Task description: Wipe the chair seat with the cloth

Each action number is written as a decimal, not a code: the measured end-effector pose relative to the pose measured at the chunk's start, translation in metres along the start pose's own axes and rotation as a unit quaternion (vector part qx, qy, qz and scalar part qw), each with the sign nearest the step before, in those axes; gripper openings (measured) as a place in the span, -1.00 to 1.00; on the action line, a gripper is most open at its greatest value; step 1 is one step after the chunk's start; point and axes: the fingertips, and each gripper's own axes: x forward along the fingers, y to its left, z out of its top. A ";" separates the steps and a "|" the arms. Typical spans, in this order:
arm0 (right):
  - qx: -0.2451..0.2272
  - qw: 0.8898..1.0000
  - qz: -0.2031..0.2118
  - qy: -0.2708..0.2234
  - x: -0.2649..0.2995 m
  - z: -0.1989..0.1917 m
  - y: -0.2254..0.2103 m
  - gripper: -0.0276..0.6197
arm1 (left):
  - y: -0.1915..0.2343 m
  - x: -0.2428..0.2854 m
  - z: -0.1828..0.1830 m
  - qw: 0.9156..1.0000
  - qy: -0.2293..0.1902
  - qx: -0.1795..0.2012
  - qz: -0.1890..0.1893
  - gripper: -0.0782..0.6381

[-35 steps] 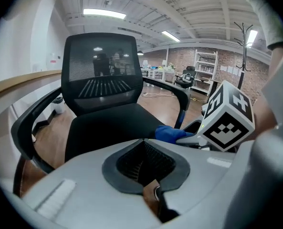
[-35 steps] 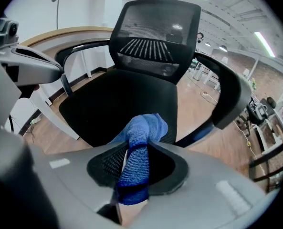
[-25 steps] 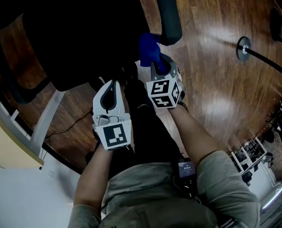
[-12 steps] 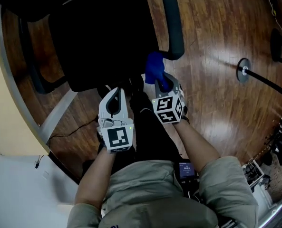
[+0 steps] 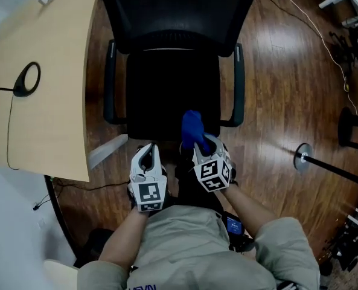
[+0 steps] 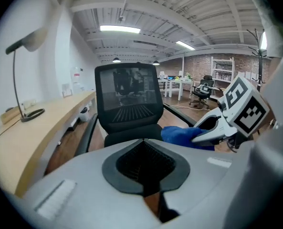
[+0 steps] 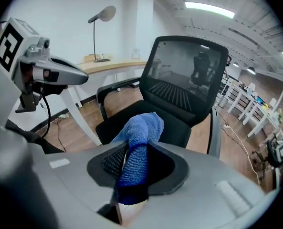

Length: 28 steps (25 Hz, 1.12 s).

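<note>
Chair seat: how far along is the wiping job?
Done: the blue cloth is picked up, clamped in the jaws of the right gripper. In hand: it hangs at the front edge of the chair seat; contact is unclear. Left: wiping the seat. The left gripper is empty, jaws together.

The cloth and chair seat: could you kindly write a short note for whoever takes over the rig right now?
Right tongs: shut on the blue cloth, which bunches out in front of them.
Left tongs: shut, empty, beside the right.
Chair seat: just ahead of both; the cloth hangs over its front edge, not clearly touching.
Done: cloth in hand.
To do: wipe the seat.
</note>
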 end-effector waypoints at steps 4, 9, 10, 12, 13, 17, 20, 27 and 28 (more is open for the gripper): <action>-0.037 0.998 0.047 -0.032 -0.016 0.065 0.045 -0.60 | 0.049 -0.038 0.012 0.999 -0.012 -0.029 0.039 -0.77; -0.103 0.983 0.135 -0.064 -0.022 0.143 0.131 -0.60 | 0.119 -0.087 0.018 0.994 -0.028 -0.056 0.094 -0.77; -0.119 0.978 0.152 -0.073 -0.021 0.161 0.150 -0.60 | 0.135 -0.096 0.018 0.992 -0.032 -0.064 0.109 -0.77; -0.152 0.966 0.185 -0.093 -0.017 0.198 0.186 -0.60 | 0.165 -0.116 0.015 0.986 -0.041 -0.080 0.140 -0.77; -0.165 0.961 0.199 -0.102 -0.015 0.215 0.203 -0.60 | 0.180 -0.126 0.012 0.983 -0.044 -0.088 0.154 -0.77; -0.194 0.943 0.237 -0.127 -0.009 0.272 0.275 -0.60 | 0.233 -0.176 -0.014 0.972 -0.042 -0.117 0.199 -0.77; -0.235 0.927 0.264 -0.125 0.007 0.301 0.318 -0.60 | 0.268 -0.210 -0.036 0.954 -0.040 -0.155 0.253 -0.77; -0.246 0.927 0.265 -0.102 0.056 0.328 0.391 -0.60 | 0.318 -0.259 -0.072 0.937 -0.031 -0.187 0.293 -0.77; -0.248 0.928 0.263 -0.096 0.064 0.328 0.398 -0.60 | 0.322 -0.262 -0.077 0.936 -0.028 -0.191 0.295 -0.77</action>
